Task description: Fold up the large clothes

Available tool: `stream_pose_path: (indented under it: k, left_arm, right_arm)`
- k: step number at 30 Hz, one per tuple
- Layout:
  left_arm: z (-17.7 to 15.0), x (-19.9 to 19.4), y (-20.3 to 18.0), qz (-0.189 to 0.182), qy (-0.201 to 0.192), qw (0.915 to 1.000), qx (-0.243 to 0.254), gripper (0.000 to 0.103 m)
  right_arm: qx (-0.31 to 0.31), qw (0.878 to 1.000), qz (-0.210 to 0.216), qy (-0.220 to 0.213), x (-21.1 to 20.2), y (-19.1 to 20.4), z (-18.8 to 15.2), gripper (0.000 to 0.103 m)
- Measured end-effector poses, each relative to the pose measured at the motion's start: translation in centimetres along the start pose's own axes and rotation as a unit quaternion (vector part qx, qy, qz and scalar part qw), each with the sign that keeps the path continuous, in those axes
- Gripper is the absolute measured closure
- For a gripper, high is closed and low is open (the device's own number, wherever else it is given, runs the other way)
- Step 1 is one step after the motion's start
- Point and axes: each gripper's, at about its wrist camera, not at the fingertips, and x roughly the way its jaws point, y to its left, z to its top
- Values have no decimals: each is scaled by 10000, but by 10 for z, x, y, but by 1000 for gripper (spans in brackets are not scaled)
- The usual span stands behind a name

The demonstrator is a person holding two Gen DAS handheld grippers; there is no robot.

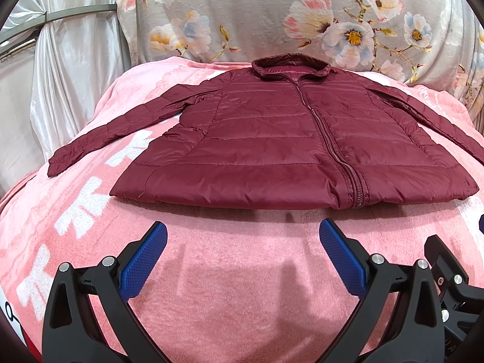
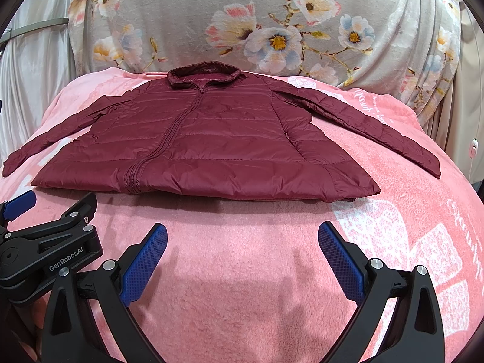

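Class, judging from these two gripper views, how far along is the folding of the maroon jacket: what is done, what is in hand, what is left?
Done: the maroon jacket lies flat and zipped on the pink blanket, sleeves spread. No fold is made yet. In hand: nothing; the left gripper and right gripper hang open short of the hem, apart from the jacket. Left: folding the left sleeve and right sleeve in, then the body.
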Motion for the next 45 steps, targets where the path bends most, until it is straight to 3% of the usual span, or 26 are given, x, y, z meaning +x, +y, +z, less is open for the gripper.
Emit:
stream_pose_path:
  k: [45]
  left_arm:
    - [8, -6, 5, 8, -12, 10000, -97, 5]
  right_arm:
    - [147, 9998, 99, 81, 0, -5, 2, 5]
